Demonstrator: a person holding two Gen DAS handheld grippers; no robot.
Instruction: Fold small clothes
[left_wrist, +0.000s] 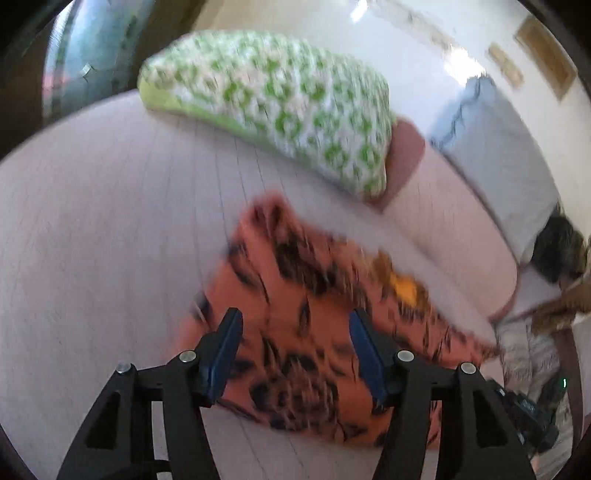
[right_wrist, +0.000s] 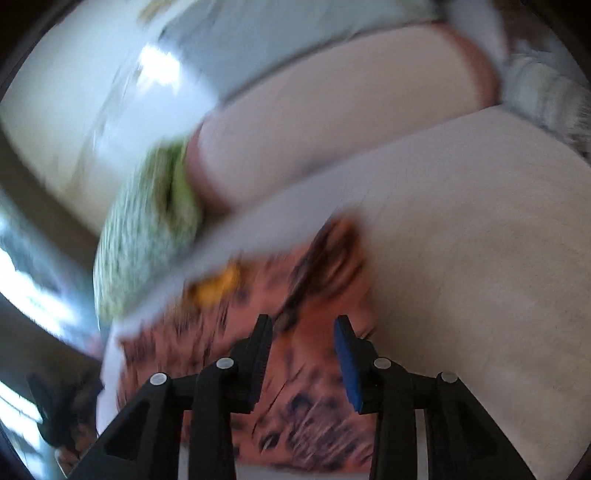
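Garment: the orange cloth with black markings (left_wrist: 306, 332) lies on the pale bed sheet (left_wrist: 92, 258), filling the lower middle of your left wrist view. In the right wrist view the same cloth (right_wrist: 295, 369) sits lower centre, badly blurred. It looks bunched or partly doubled rather than spread flat, though the blur hides the edges.

Left tongs: your left gripper (left_wrist: 295, 325) stands fairly wide over the cloth, with nothing pinched between the blue pads. The cloth shows through the gap because the tool points down at it from above.

Right tongs: your right gripper (right_wrist: 303, 328) is narrower but parted, also empty, aimed at the cloth's right-hand part.

Why both hang there: two tools over one small piece suggests you are lining up a two-corner hold, one tool per side.

Pillow: the green-and-white pillow (left_wrist: 277, 103) lies across the upper middle of the left view, well apart from the cloth, so the working patch of sheet stays free.

Next call: judge where the true corners are before closing, since blur makes them uncertain.
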